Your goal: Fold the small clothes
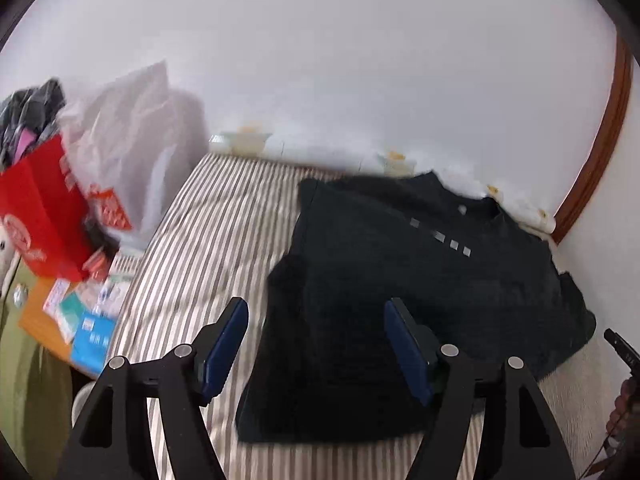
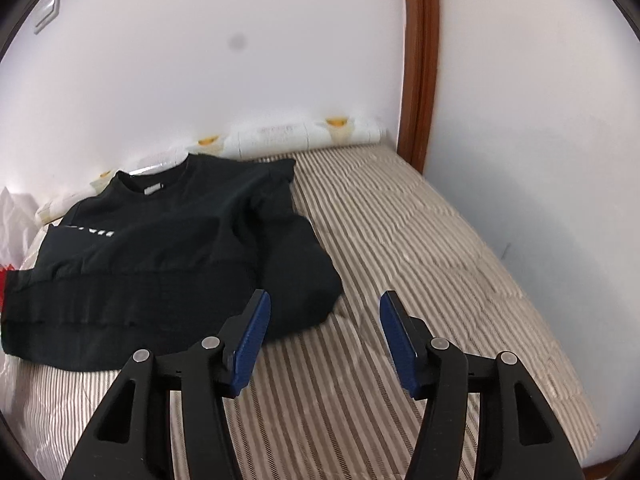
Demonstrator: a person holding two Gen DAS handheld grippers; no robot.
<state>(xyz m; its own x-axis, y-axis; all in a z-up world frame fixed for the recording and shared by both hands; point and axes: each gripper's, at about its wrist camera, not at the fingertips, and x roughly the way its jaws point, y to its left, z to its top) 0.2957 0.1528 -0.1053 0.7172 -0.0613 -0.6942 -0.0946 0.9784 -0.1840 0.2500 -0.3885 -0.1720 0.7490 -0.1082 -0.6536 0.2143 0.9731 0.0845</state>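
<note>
A small black shirt with a row of white marks on its chest lies partly folded on the striped bed. My left gripper is open and empty, held above the shirt's left edge. In the right wrist view the shirt lies at the left, collar toward the wall, one sleeve spread to the right. My right gripper is open and empty, over the bare striped bed just right of that sleeve.
A red bag stuffed with dark clothes and a white plastic bag stand at the bed's left side, above boxes and papers. White walls close the far side. A brown door frame stands at the right corner.
</note>
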